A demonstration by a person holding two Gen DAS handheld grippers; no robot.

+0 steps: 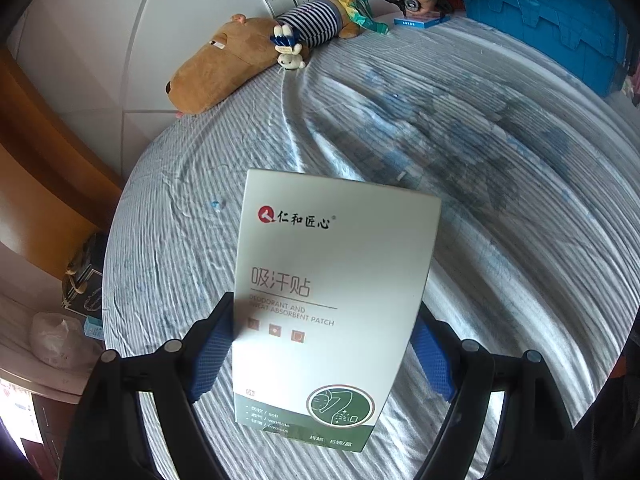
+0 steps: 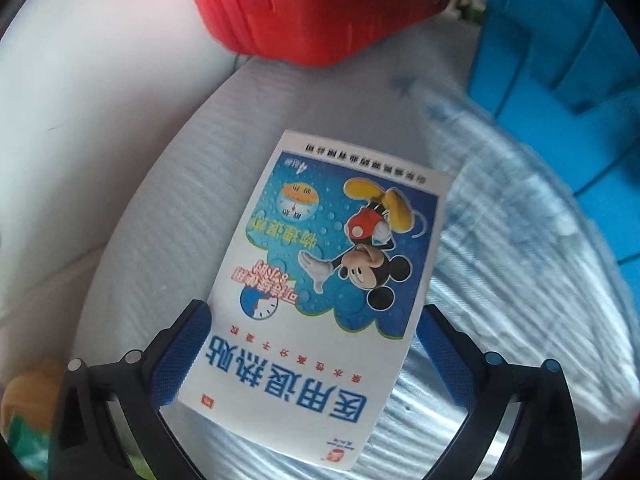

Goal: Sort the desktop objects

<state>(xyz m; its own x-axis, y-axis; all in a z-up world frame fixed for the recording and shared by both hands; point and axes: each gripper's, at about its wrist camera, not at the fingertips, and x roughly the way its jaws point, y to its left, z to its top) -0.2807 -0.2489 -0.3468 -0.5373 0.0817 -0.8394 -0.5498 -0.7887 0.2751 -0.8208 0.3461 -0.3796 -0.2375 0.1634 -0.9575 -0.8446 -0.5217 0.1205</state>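
My left gripper (image 1: pixel 324 344) clamps the sweat-patch box (image 1: pixel 328 300); my right gripper (image 2: pixel 312 348) clamps the fever-patch box (image 2: pixel 320 280). I judge sorting midway: neither is placed, and the plush toy (image 1: pixel 240 60) waits at the cloth's far edge.

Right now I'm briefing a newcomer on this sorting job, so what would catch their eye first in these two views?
Most striking are the two boxes, one between each gripper's blue pads: the white-and-green sweat patch box in the left gripper, and the blue Mickey Mouse box in the right gripper. Next comes the brown plush toy at the striped sheet's far edge by the wall, and the red suitcase beyond the Mickey box.
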